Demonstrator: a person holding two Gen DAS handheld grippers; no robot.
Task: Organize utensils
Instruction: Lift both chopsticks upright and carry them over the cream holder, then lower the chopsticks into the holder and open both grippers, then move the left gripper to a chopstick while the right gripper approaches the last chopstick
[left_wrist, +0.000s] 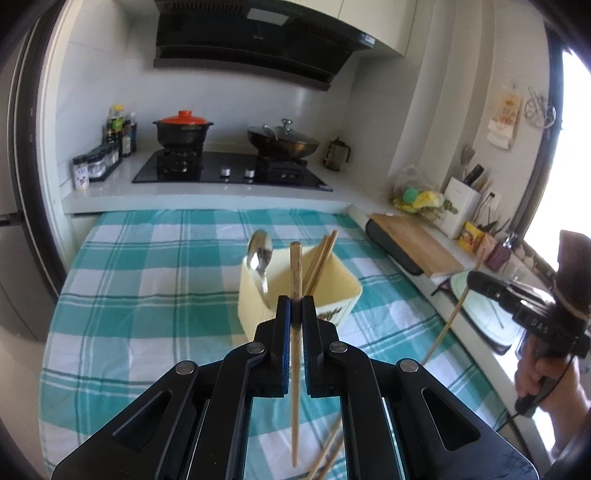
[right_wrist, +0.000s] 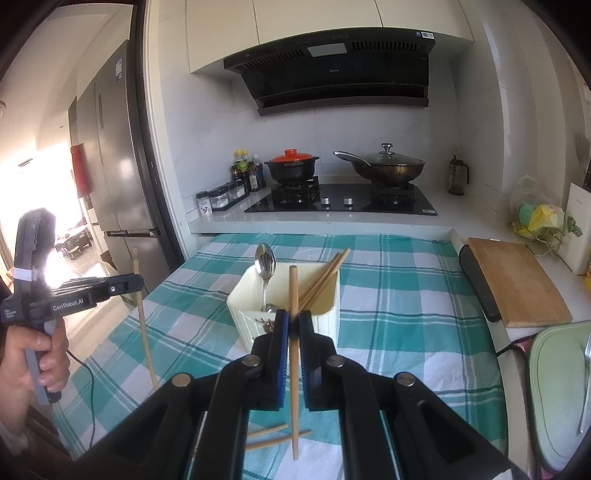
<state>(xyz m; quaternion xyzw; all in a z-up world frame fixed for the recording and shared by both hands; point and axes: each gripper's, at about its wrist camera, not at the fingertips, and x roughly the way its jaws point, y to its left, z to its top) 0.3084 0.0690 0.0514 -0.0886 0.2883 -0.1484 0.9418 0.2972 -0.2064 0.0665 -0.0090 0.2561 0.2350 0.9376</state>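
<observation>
My left gripper (left_wrist: 295, 301) is shut on a wooden chopstick (left_wrist: 295, 266) that stands nearly upright above the checked cloth. My right gripper (right_wrist: 293, 314) is shut on another chopstick (right_wrist: 293, 288), also nearly upright. Just beyond both stands a cream utensil holder (left_wrist: 343, 284) (right_wrist: 243, 306) with a metal spoon (left_wrist: 259, 254) (right_wrist: 266, 264) and several chopsticks (left_wrist: 323, 258) (right_wrist: 325, 277) leaning in it. Each view shows the other gripper off to the side: the right gripper (left_wrist: 472, 278), the left gripper (right_wrist: 138, 282). Loose chopsticks (right_wrist: 266, 437) (left_wrist: 328, 454) lie on the cloth under the grippers.
The teal checked cloth (right_wrist: 399, 280) covers the table. Behind it is a hob (right_wrist: 343, 201) with a red-lidded pot (right_wrist: 291, 166) and a wok (right_wrist: 388, 168). A wooden cutting board (right_wrist: 517, 280) and a green board (right_wrist: 554, 387) lie on the right. A fridge (right_wrist: 110, 155) stands left.
</observation>
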